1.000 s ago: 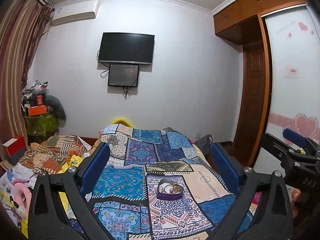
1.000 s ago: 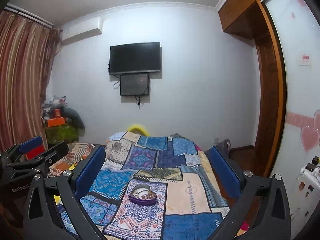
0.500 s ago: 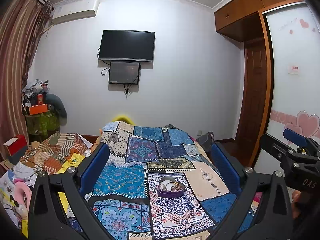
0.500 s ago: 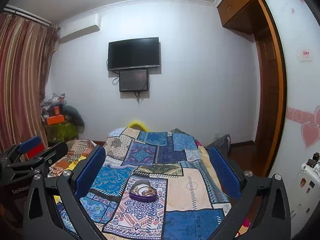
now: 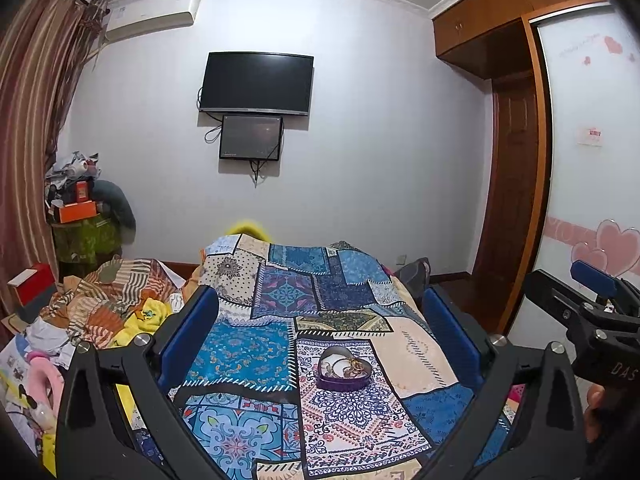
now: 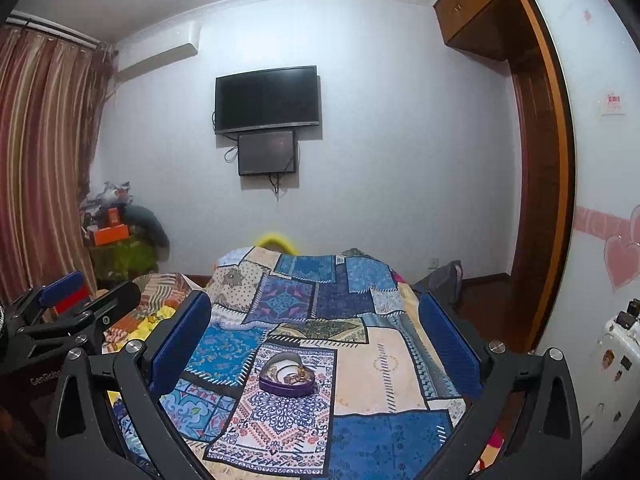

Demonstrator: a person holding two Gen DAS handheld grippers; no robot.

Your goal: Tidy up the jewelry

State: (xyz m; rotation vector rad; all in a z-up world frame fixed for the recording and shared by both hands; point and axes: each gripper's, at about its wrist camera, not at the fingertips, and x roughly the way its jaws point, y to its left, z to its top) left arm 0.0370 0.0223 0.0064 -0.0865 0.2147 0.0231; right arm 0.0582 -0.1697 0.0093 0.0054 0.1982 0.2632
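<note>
A purple heart-shaped box (image 5: 343, 372) with gold jewelry inside sits on the patchwork bedspread (image 5: 280, 308). It also shows in the right wrist view (image 6: 287, 378). My left gripper (image 5: 320, 320) is open and empty, held above the bed, well short of the box. My right gripper (image 6: 316, 320) is open and empty, also above the bed. The right gripper shows at the right edge of the left wrist view (image 5: 588, 304). The left gripper shows at the left edge of the right wrist view (image 6: 68, 308).
A heap of clothes and cloths (image 5: 100, 308) lies left of the bed. A cluttered stand (image 5: 80, 232) is by the striped curtain (image 5: 28, 140). A TV (image 5: 256, 84) hangs on the far wall. A wooden wardrobe (image 5: 516, 160) and dark bag (image 5: 416, 272) stand at the right.
Both cameras have tilted slightly; the box sits a little lower and nearer in both views. Both grippers stay open.
</note>
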